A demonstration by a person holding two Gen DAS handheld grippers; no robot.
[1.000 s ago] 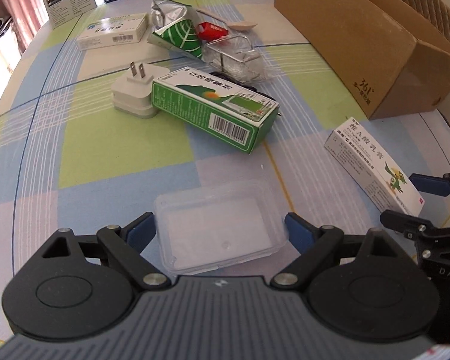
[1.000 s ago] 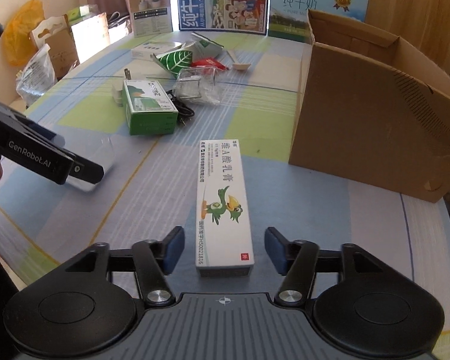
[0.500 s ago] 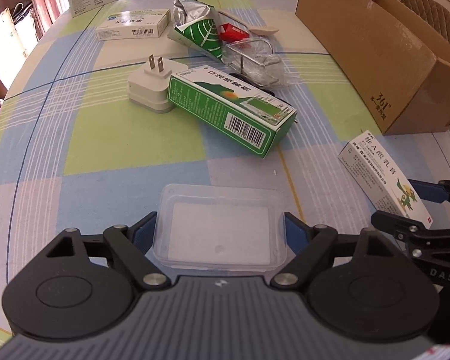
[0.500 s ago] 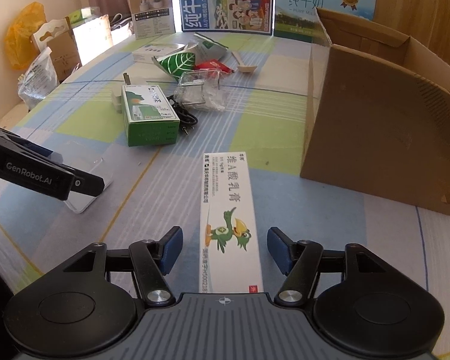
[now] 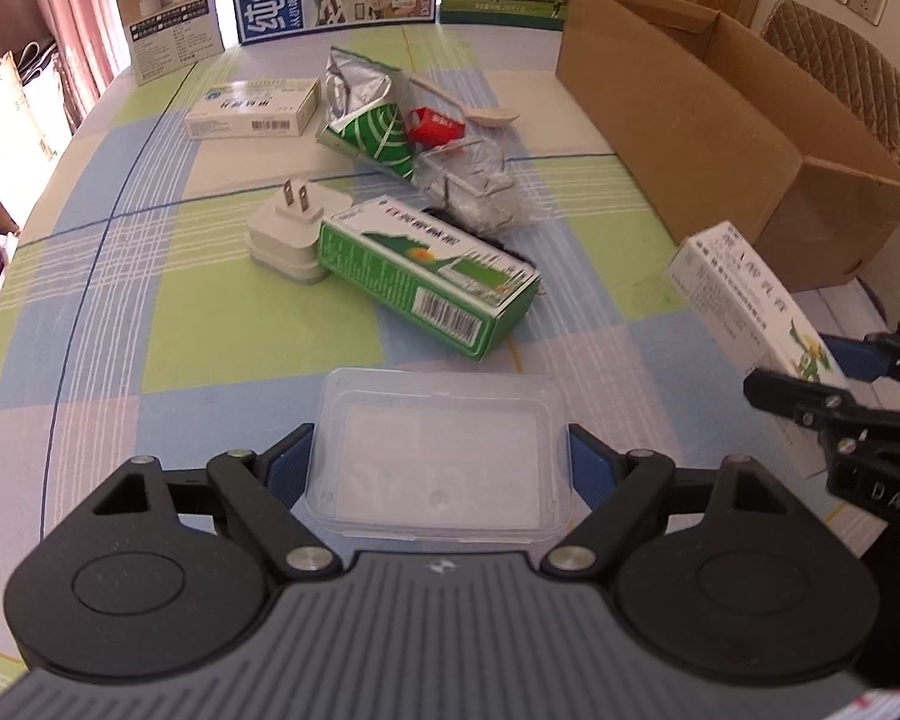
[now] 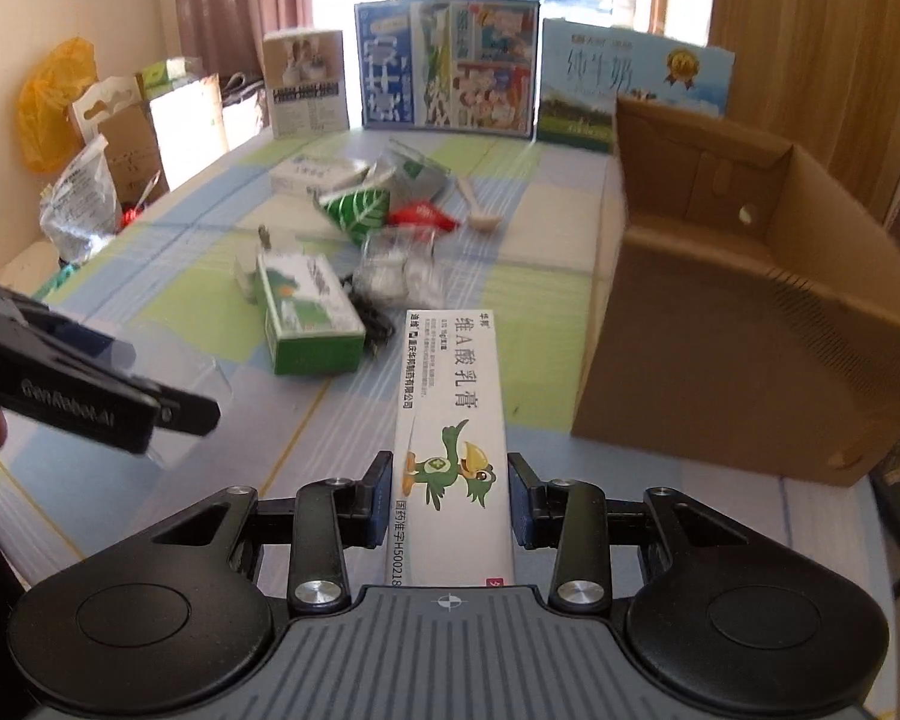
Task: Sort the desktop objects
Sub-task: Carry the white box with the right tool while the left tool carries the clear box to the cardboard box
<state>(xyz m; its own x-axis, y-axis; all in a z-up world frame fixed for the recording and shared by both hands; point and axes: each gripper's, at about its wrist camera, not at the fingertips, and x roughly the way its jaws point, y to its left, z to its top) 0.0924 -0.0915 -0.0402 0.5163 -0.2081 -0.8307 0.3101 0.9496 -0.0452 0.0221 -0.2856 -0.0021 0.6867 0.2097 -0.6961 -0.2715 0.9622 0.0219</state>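
My left gripper (image 5: 440,456) has its jaws against both sides of a clear plastic box (image 5: 441,456), which is raised above the table; the box also shows in the right wrist view (image 6: 180,384). My right gripper (image 6: 449,495) is shut on a long white ointment box with a green bird (image 6: 450,420) and holds it lifted, pointing forward. That box also shows at the right of the left wrist view (image 5: 744,300).
An open cardboard box (image 6: 744,324) stands on the right of the checked table. In the middle lie a green medicine box (image 5: 426,276), a white plug adapter (image 5: 288,234), a crumpled clear wrapper (image 5: 474,186), a green foil bag (image 5: 372,126) and a white medicine box (image 5: 252,108).
My right gripper closed on the ointment box and lifted it off the table. My left gripper closed on the clear box and raised it.
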